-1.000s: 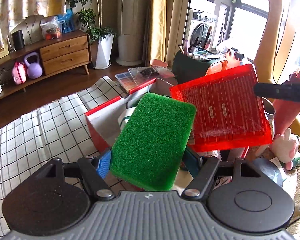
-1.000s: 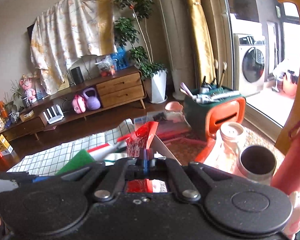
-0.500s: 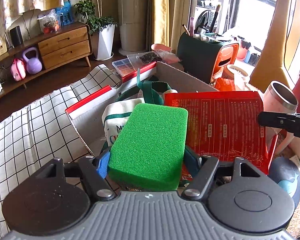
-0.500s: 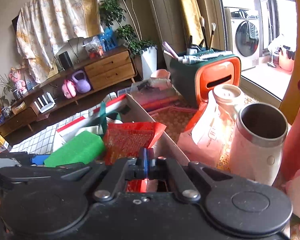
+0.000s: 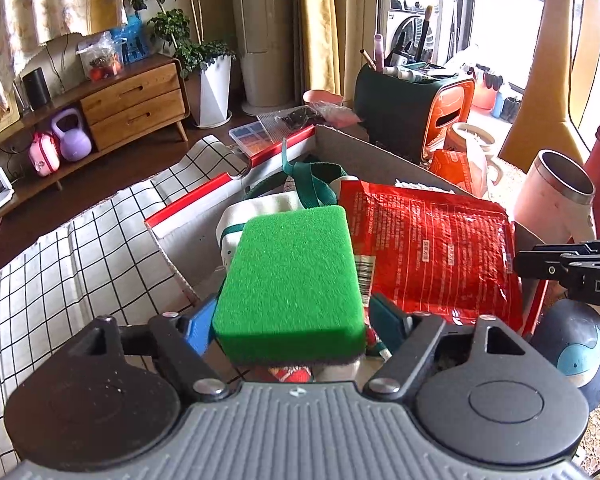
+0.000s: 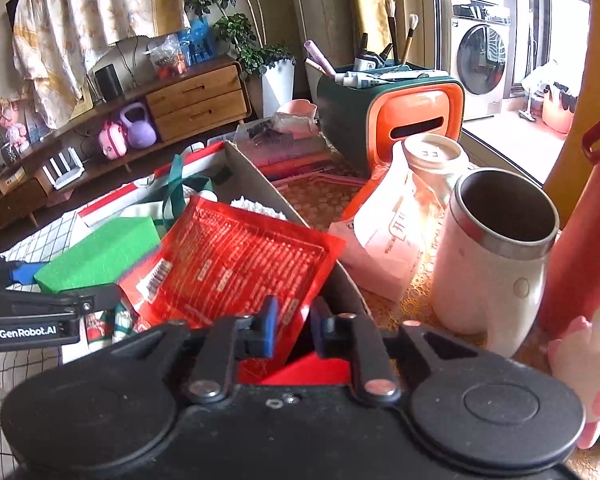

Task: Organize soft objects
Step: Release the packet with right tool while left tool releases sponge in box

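A green sponge hovers over the open cardboard box, between the fingers of my left gripper. The jaws are opening, and a thin gap shows at the right pad. In the box, a red foil packet lies on a white tote bag with green handles. My right gripper stands at the packet's near corner. Its jaws are opening and the pads are clear of the foil. The sponge and box wall also show in the right wrist view.
Right of the box stand a white steel mug, a pink jar, a red bottle and a green-orange organizer. A pink plush toy lies near the right gripper. Checked cloth lies left of the box.
Both grippers came down over the box. The right gripper's pads parted and let go of the red packet, which now lies flat in the box. The left jaws widened slightly around the sponge.
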### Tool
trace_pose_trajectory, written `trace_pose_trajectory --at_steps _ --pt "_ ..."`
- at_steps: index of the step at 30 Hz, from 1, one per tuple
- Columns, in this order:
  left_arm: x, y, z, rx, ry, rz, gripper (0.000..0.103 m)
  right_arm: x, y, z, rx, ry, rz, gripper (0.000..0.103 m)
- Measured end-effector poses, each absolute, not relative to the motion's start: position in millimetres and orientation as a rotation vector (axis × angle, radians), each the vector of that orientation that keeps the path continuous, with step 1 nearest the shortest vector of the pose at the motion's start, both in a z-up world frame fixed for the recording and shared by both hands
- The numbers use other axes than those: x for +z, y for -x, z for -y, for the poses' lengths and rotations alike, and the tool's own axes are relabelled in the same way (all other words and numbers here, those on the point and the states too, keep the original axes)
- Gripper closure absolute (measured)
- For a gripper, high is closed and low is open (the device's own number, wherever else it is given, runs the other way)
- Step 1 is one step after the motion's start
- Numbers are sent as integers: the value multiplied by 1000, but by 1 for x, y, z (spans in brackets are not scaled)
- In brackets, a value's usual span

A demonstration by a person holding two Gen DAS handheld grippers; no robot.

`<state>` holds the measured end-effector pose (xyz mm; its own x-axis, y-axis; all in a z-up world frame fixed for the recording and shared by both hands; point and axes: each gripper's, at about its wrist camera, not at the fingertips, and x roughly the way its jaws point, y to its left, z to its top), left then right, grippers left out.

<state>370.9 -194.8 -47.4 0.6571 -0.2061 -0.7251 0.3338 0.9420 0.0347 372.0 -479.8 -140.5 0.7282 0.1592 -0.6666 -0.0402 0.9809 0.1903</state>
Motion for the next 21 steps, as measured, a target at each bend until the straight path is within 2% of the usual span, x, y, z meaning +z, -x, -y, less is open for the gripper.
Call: trace_pose_trajectory --at_steps 2,3,4,5,7,9,13,15,17,19,21 --pt "-43 -364 192 -314 -162 -789 22 -140 -368 479 101 -159 -755 64" --pt "-40 -361 190 -314 -155 -783 22 -139 -365 480 99 -160 -758 49" --pt "-38 -357 188 -319 -147 -774 21 -137 -362 479 102 -157 -752 42" --pt "-35 -354 186 -321 -133 -764 20 -136 -359 478 90 -149 -751 29" --pt "-29 -345 179 -326 -99 -736 20 -133 -350 477 99 -139 -735 27" --pt "-23 -335 174 -315 -71 -706 19 -131 -342 474 112 -118 -728 17" --pt "-14 -311 162 -302 -32 -667 15 -126 -323 467 137 -82 -703 12" --pt "-11 -298 156 -278 -19 -648 14 -120 -310 462 149 -57 -674 4" --pt "-7 -284 149 -270 5 -630 13 -115 -297 457 167 -39 -642 1" --pt "-4 -270 144 -250 6 -616 6 -109 -283 451 187 -26 -609 0" --pt "-1 -254 140 -225 -9 -585 4 -104 -270 445 208 -12 -586 0"
